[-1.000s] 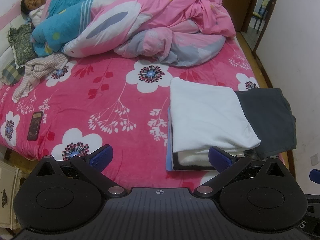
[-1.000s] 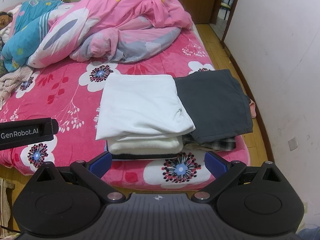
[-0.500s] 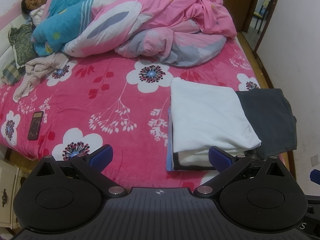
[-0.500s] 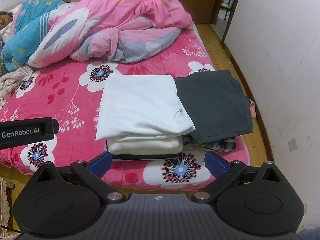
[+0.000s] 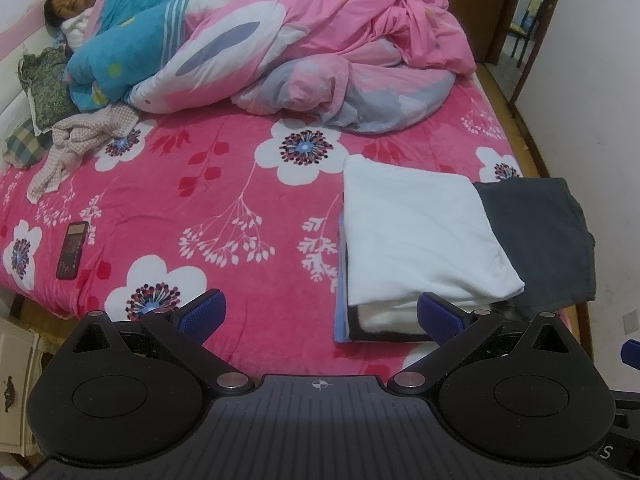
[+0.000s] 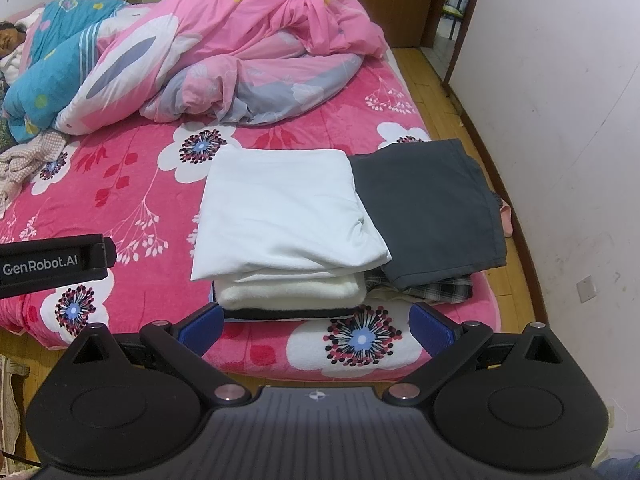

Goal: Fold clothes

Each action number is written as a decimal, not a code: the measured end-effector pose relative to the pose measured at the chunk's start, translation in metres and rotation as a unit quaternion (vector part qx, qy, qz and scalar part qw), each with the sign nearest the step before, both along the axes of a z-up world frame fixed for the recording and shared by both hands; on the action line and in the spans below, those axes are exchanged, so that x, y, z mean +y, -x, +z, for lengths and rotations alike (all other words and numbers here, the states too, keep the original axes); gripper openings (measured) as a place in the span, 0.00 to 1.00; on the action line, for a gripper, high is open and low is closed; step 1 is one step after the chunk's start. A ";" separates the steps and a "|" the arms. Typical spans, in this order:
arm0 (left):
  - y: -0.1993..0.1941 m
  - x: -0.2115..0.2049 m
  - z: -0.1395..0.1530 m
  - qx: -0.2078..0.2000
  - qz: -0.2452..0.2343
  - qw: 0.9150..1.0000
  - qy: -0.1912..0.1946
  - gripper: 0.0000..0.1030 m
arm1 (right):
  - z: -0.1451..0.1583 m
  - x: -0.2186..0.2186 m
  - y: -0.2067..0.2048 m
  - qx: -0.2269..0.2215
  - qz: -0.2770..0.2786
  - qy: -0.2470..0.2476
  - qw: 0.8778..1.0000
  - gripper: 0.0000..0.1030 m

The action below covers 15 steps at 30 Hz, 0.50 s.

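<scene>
A folded white garment [image 5: 420,236] [image 6: 284,212] tops a stack of folded clothes near the bed's front right corner. Beside it on the right lies a folded dark grey garment [image 5: 540,236] [image 6: 432,212], over a plaid piece [image 6: 432,286]. A crumpled checked garment [image 5: 76,140] [image 6: 24,164] lies unfolded at the far left of the bed. My left gripper [image 5: 318,314] is open and empty, held back from the bed's front edge. My right gripper [image 6: 316,326] is open and empty too, in front of the stack.
The bed [image 5: 224,184] has a pink flowered cover. A person lies at its head under a blue quilt [image 5: 132,44], beside a heaped pink duvet [image 5: 320,52] [image 6: 248,48]. A dark phone [image 5: 72,244] lies at the left. A white wall [image 6: 560,140] stands close on the right.
</scene>
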<state>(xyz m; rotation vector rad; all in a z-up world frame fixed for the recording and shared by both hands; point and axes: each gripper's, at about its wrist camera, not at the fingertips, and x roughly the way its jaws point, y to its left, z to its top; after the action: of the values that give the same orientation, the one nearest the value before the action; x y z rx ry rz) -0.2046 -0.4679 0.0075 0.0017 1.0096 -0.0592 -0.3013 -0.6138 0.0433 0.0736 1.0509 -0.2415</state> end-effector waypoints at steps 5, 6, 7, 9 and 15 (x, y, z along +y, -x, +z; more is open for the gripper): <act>0.000 0.001 0.000 -0.001 0.000 1.000 0.000 1.00 | 0.000 0.002 0.001 0.000 -0.001 0.000 1.000 0.98; 0.000 0.001 0.000 -0.001 0.000 1.000 0.000 1.00 | 0.000 0.001 0.001 -0.001 -0.001 0.000 1.000 0.98; 0.000 0.001 0.000 -0.001 0.000 1.000 0.000 1.00 | 0.000 0.001 0.000 -0.001 -0.001 0.000 1.000 0.98; -0.001 0.001 0.000 -0.002 0.000 1.000 0.000 1.00 | 0.000 0.001 0.000 -0.001 -0.001 0.001 1.000 0.98; -0.001 0.001 0.000 -0.002 0.000 1.000 -0.001 1.00 | 0.000 0.001 -0.001 -0.001 -0.001 0.001 1.000 0.98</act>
<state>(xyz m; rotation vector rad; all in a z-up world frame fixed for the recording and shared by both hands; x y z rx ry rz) -0.2031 -0.4670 0.0079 0.0032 1.0065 -0.0580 -0.3004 -0.6128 0.0432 0.0721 1.0495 -0.2444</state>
